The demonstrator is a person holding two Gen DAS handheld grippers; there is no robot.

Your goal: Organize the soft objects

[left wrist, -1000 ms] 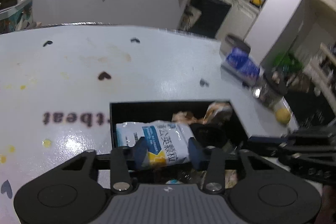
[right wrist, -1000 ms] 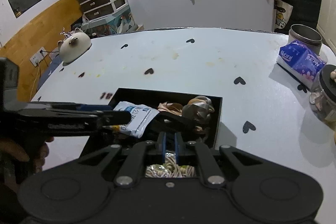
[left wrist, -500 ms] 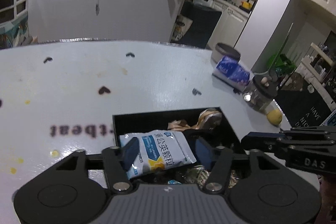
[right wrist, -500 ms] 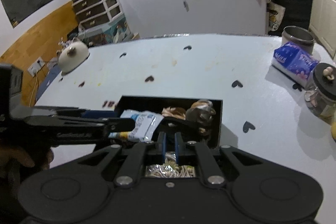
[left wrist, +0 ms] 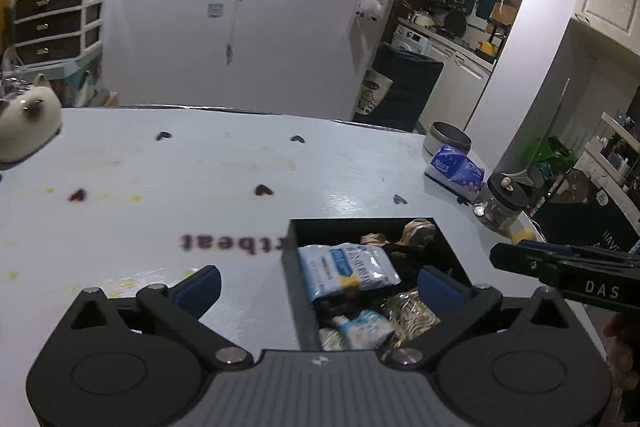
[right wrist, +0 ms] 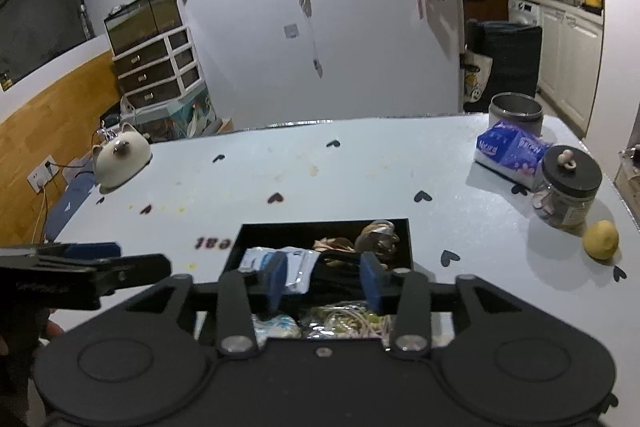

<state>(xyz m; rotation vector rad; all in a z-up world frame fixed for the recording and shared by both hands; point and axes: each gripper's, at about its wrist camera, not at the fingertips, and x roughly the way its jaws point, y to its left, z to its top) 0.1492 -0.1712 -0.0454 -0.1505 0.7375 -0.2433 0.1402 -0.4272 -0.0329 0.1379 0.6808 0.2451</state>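
Observation:
A black open box (left wrist: 292, 267) (right wrist: 400, 227) sits on the pale table, holding several soft packets. A white and blue snack packet (left wrist: 348, 269) (right wrist: 296, 267) lies on top at the left of the box. Brown wrapped items (left wrist: 416, 231) (right wrist: 376, 237) lie at the far end, and a noodle-like bag (right wrist: 348, 319) at the near end. My left gripper (left wrist: 318, 285) is wide open and empty, above the box's near left edge. My right gripper (right wrist: 326, 281) is open and empty, above the box's near end.
A blue tissue pack (right wrist: 512, 151), a metal tin (right wrist: 516, 113), a black-lidded glass jar (right wrist: 568, 191) and a lemon (right wrist: 600, 245) stand at the table's right. A cream cat-shaped object (right wrist: 120, 159) sits at the far left edge.
My left gripper has opened wide, let go of the snack packet into the box, and drawn back and up. My right gripper has opened from shut.

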